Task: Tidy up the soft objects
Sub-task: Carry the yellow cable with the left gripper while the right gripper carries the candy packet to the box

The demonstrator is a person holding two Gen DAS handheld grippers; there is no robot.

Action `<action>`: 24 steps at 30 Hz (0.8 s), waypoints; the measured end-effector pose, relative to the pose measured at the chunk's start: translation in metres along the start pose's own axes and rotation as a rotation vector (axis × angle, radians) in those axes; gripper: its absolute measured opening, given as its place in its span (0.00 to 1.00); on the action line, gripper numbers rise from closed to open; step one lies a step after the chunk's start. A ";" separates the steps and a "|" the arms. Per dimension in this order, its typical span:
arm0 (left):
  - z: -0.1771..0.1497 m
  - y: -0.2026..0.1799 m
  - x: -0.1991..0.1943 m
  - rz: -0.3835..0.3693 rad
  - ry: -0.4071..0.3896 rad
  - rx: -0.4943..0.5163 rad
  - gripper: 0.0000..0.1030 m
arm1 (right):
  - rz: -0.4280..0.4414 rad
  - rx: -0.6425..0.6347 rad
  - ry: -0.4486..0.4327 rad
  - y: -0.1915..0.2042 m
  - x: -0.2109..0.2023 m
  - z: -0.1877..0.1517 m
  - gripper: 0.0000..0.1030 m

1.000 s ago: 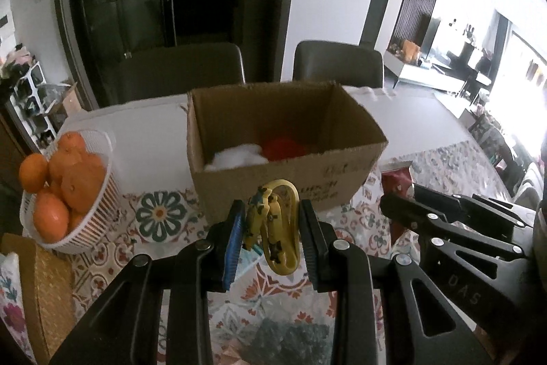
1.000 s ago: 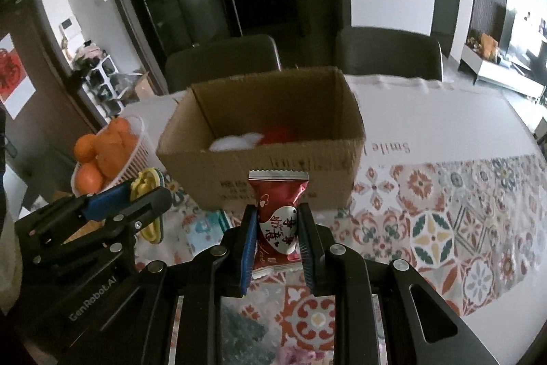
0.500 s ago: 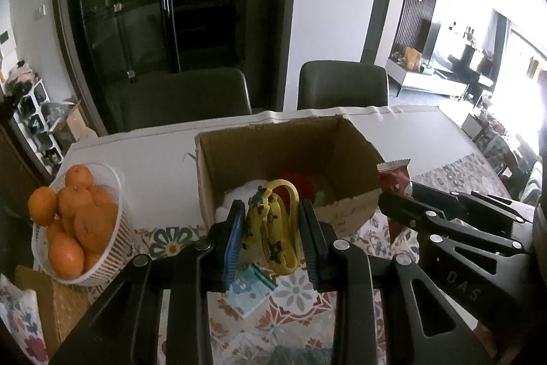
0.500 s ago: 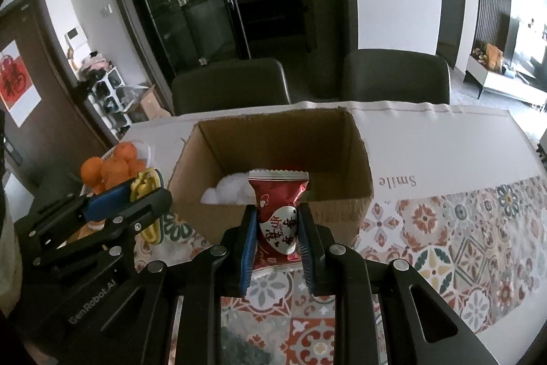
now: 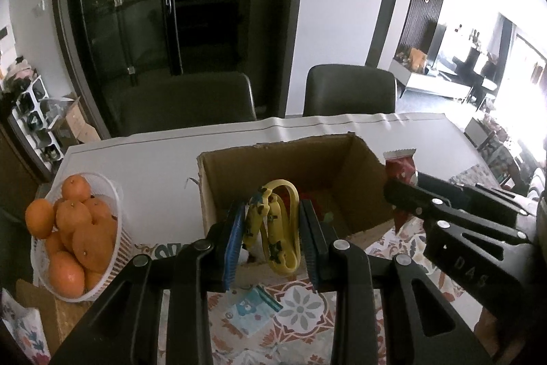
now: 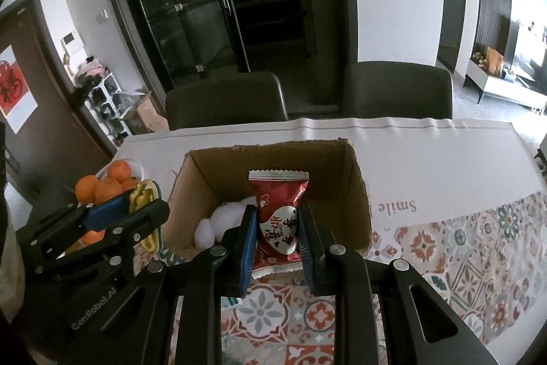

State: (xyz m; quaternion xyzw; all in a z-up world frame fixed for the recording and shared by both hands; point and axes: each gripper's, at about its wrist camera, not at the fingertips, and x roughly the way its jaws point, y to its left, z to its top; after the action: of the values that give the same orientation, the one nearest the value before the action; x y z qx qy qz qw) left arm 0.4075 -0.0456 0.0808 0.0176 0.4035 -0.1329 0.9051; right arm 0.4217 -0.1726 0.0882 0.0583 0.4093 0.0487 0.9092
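My left gripper (image 5: pixel 271 228) is shut on a folded yellow strap with dark spots (image 5: pixel 277 228), held just over the near wall of an open cardboard box (image 5: pixel 362 166). My right gripper (image 6: pixel 277 228) is shut on a red snack packet (image 6: pixel 278 211), also at the box's near edge. From the left wrist view the packet (image 5: pixel 401 165) shows at the box's right side, pinched in the right gripper (image 5: pixel 401 194). From the right wrist view the left gripper (image 6: pixel 150 211) and yellow strap (image 6: pixel 143 194) hang left of the box (image 6: pixel 355 173). Inside lie white fluff (image 6: pixel 218 221) and something red (image 5: pixel 314 197).
A white basket of oranges (image 5: pixel 112 194) stands left of the box on the table. A small teal packet (image 5: pixel 253 307) lies on the patterned tablecloth (image 6: pixel 461 248) below my left gripper. Two dark chairs (image 5: pixel 348 91) stand behind the table.
Both grippers have risen and moved forward toward the box with their loads. The box interior now sits directly beyond the fingertips and more of the room shows.
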 end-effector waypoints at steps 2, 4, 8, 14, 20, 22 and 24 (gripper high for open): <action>0.003 0.002 0.004 0.000 0.014 0.003 0.31 | -0.009 -0.008 0.017 -0.001 0.006 0.005 0.24; 0.007 0.004 0.011 0.006 0.032 0.008 0.31 | -0.016 -0.019 0.033 -0.002 0.013 0.010 0.24; 0.013 0.003 0.026 0.027 0.060 0.021 0.31 | -0.034 -0.027 0.066 -0.006 0.030 0.018 0.24; 0.017 0.006 0.055 0.026 0.126 0.023 0.32 | -0.051 -0.029 0.126 -0.014 0.058 0.023 0.24; 0.015 0.007 0.080 0.009 0.183 0.022 0.32 | -0.050 -0.020 0.175 -0.020 0.080 0.022 0.24; 0.012 0.006 0.084 0.008 0.193 0.025 0.33 | -0.048 -0.023 0.186 -0.021 0.085 0.021 0.24; 0.010 0.006 0.089 0.018 0.204 0.029 0.38 | -0.051 -0.030 0.193 -0.021 0.089 0.020 0.27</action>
State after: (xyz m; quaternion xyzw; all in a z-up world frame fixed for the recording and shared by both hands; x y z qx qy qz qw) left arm 0.4738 -0.0614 0.0216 0.0476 0.4916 -0.1281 0.8600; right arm 0.4964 -0.1824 0.0325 0.0293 0.4955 0.0371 0.8673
